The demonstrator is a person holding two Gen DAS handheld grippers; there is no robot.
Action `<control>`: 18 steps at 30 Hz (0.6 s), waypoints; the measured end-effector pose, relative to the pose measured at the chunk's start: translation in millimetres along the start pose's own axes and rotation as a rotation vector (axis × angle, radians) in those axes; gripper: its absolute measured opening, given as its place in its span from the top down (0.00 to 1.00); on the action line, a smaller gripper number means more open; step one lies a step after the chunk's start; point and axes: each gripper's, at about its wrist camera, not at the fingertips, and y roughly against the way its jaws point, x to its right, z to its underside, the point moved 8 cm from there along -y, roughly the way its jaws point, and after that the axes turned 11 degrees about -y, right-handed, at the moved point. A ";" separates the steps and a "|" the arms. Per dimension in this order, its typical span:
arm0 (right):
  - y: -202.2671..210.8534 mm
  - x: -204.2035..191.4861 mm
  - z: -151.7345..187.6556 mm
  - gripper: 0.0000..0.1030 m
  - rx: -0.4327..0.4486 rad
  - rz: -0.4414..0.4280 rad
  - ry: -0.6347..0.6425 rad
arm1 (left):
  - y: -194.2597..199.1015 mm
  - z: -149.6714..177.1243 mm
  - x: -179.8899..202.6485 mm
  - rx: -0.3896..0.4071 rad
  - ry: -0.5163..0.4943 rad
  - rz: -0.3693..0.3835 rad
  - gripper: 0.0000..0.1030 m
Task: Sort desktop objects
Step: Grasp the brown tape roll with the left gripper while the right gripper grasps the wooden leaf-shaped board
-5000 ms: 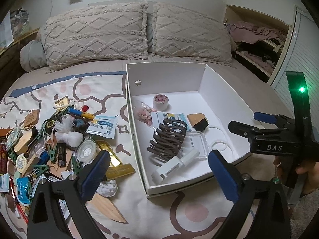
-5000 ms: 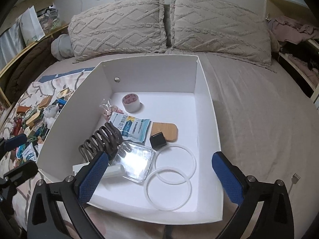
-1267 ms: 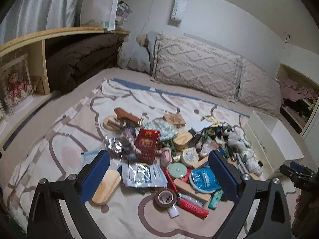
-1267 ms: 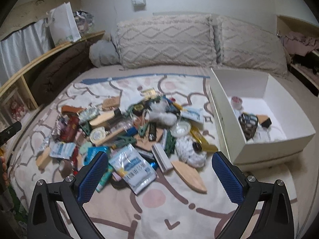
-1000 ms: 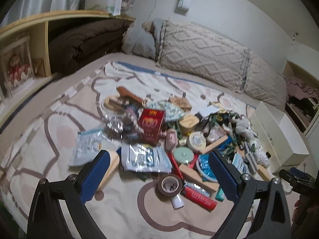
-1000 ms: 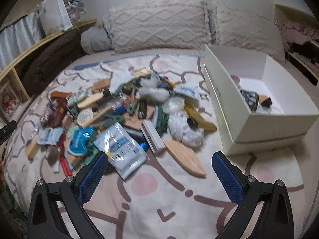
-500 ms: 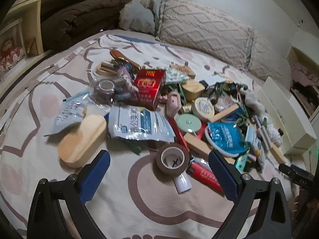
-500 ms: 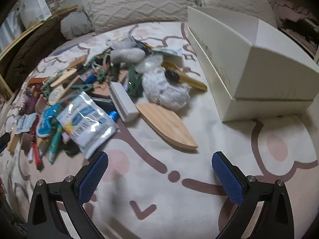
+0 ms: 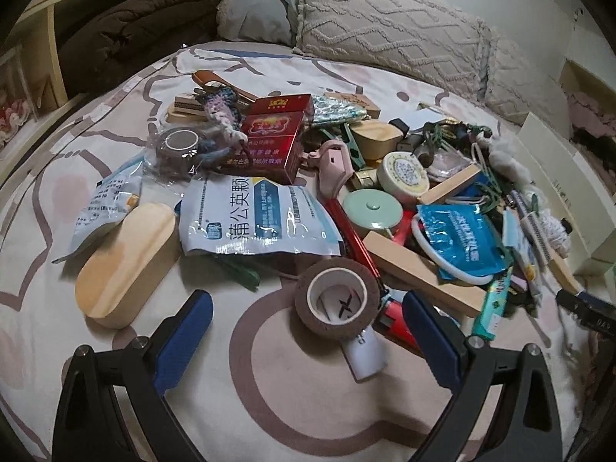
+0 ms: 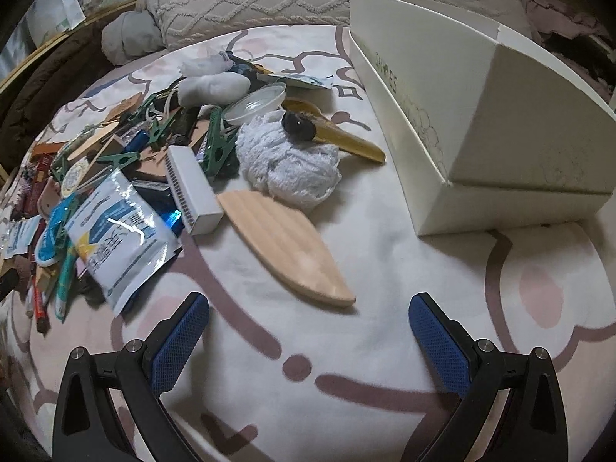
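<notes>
Desktop objects (image 9: 346, 177) are still lying in a big pile on the bed beside the white box (image 10: 481, 107). Both the left gripper (image 9: 308, 335) and right gripper (image 10: 308, 331) are hanging wide open, holding nothing. Most sorting is probably still waiting.

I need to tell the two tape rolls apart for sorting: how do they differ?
The near roll is bare and tilted, leaning on the clutter beside it, in front of the left claw. The far roll is darker, lies flat, and sits inside clear plastic wrap. Both are brownish with a pale core.
</notes>
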 end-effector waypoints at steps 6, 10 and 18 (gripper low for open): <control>-12.4 -0.2 -4.8 0.00 -0.011 0.016 0.011 | -11.6 2.3 1.8 -0.009 -0.019 -0.008 0.04; -15.8 0.6 -4.4 0.00 -0.010 0.010 0.003 | -15.1 4.7 -0.1 -0.016 -0.014 -0.007 0.04; -17.7 0.7 -1.5 0.00 -0.011 0.000 0.006 | -19.6 8.5 -2.0 -0.043 0.008 0.012 0.00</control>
